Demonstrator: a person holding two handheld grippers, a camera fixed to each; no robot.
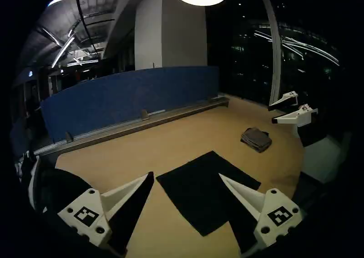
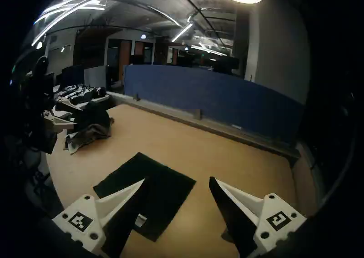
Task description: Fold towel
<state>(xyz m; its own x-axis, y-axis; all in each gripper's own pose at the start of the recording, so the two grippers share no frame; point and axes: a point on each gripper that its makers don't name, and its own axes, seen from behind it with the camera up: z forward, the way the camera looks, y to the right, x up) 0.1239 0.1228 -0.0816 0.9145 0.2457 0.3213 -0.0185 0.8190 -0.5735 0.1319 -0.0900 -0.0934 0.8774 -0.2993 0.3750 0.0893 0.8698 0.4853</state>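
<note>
Jaws spread on left gripper and right gripper, black towel flat on tan counter lower centre, folded grey cloth centre right, blue partition behind

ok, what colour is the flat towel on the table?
Black, or very dark. The towel shows best in the left gripper view.

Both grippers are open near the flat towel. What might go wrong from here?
1. The black towel lies flat on the wooden table, so the open left gripper or right gripper may miss its thin edge or scrape the tabletop.
2. The towel sits skewed to both grippers; uneven corner grabs would likely give a crooked fold.
3. Dim light on dark cloth makes edges hard to judge.
</note>
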